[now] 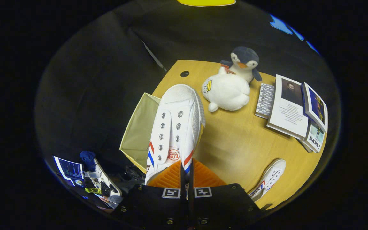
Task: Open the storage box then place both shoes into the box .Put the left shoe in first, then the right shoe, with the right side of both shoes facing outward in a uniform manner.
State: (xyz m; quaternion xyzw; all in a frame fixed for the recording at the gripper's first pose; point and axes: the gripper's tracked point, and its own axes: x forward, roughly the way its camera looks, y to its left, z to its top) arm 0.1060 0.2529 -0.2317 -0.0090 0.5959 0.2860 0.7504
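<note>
1. Now the claw (186,179) is closed tight on the white shoe (175,127), held above the open storage box (136,131).
2. Second shoe (268,179) lies on the desk (235,143), near the books (291,108).

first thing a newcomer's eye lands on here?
The white sneaker clamped in the jaws of the gripper, hanging toe-forward over the edge of the open beige storage box. Next, the white plush duck and plush penguin beyond it on the wooden table, and the second sneaker near the table's edge.
</note>
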